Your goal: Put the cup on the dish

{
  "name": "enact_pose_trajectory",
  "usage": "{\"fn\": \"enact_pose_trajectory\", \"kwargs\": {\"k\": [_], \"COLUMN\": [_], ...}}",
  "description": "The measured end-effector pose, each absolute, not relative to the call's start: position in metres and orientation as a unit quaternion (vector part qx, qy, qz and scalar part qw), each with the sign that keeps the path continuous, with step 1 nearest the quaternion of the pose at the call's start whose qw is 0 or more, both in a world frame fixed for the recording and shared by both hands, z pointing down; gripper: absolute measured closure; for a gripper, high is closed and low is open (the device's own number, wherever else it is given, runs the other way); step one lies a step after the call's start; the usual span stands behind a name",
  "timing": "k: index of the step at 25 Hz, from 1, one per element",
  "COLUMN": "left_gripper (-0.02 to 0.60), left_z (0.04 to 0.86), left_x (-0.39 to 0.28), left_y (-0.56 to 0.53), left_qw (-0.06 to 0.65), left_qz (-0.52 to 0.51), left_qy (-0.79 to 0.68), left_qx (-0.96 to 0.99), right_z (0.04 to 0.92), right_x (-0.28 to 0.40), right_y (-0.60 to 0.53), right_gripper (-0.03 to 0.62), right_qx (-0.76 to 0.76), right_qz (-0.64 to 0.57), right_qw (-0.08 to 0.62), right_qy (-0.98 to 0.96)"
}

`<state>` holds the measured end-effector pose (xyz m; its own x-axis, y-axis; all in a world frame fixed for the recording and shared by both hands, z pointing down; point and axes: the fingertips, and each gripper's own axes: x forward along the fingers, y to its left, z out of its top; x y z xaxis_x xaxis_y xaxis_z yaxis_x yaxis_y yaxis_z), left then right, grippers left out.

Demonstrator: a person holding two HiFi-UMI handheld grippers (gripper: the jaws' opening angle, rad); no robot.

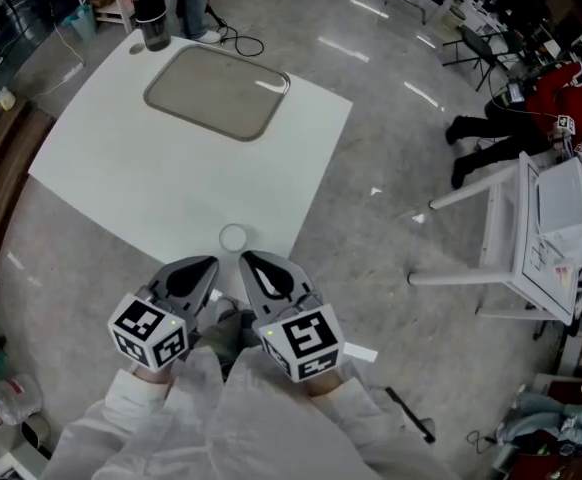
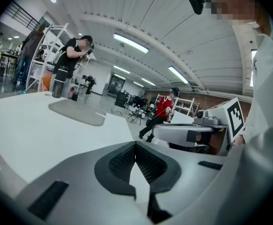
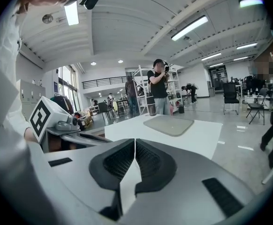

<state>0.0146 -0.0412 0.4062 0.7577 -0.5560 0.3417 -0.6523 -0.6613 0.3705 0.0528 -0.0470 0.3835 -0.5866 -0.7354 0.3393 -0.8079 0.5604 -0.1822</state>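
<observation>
While the left hand-held gripper (image 1: pixel 213 264) and right hand-held gripper (image 1: pixel 245 259) are pressed together, empty, their cubes (image 1: pixel 149 330) bear markers.

White desk (image 1: pixel 121 178) sits on a glossy grey floor (image 1: pixel 391 268). At its far edge a person in black (image 3: pixel 158 90) stands, hands up by the head, with a white rack (image 3: pixel 140 88) just beside. Off right, someone in red (image 1: pixel 551 98) sits, and a white side table (image 1: pixel 556 228) stands nearer. A black cable (image 1: pixel 239 40) loops on the floor.

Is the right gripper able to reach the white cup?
Probably yes: the white cup sits just ahead of the right gripper, nothing between; its shut jaws must open first.
</observation>
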Motion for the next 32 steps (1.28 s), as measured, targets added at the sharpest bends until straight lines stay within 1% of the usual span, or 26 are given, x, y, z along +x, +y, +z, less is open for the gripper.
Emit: {"fn": "enact_pose_trajectory", "kwargs": {"k": [7, 15, 25, 26, 27, 28, 31, 32], "left_gripper": [0.586, 0.586, 0.586, 0.586, 0.586, 0.586, 0.586, 0.586], "left_z": [0.416, 0.43, 0.452, 0.454, 0.456, 0.458, 0.465, 0.467], "left_x": [0.016, 0.018, 0.02, 0.02, 0.02, 0.019, 0.019, 0.019], "left_y": [-0.047, -0.052, -0.057, -0.057, -0.058, -0.058, -0.059, -0.058], "left_qw": [0.25, 0.261, 0.284, 0.286, 0.289, 0.292, 0.302, 0.304], "left_qz": [0.104, 0.113, 0.123, 0.123, 0.124, 0.123, 0.124, 0.124], "left_qy": [-0.328, -0.322, -0.309, -0.309, -0.309, -0.309, -0.308, -0.308], "left_qx": [0.905, 0.903, 0.899, 0.899, 0.898, 0.896, 0.894, 0.893], "right_z": [0.392, 0.406, 0.439, 0.443, 0.447, 0.451, 0.46, 0.463], "right_x": [0.058, 0.058, 0.057, 0.056, 0.056, 0.055, 0.053, 0.053], "right_y": [-0.055, -0.063, -0.068, -0.067, -0.067, -0.068, -0.07, -0.071], "right_gripper": [0.579, 0.579, 0.572, 0.556, 0.508, 0.482, 0.462, 0.445], "right_qx": [0.457, 0.456, 0.438, 0.435, 0.432, 0.43, 0.43, 0.43], "right_qz": [0.155, 0.173, 0.185, 0.19, 0.196, 0.201, 0.205, 0.205], "right_qw": [0.104, 0.113, 0.146, 0.151, 0.155, 0.159, 0.171, 0.175], "right_qy": [-0.87, -0.866, -0.868, -0.867, -0.867, -0.866, -0.863, -0.862]}}
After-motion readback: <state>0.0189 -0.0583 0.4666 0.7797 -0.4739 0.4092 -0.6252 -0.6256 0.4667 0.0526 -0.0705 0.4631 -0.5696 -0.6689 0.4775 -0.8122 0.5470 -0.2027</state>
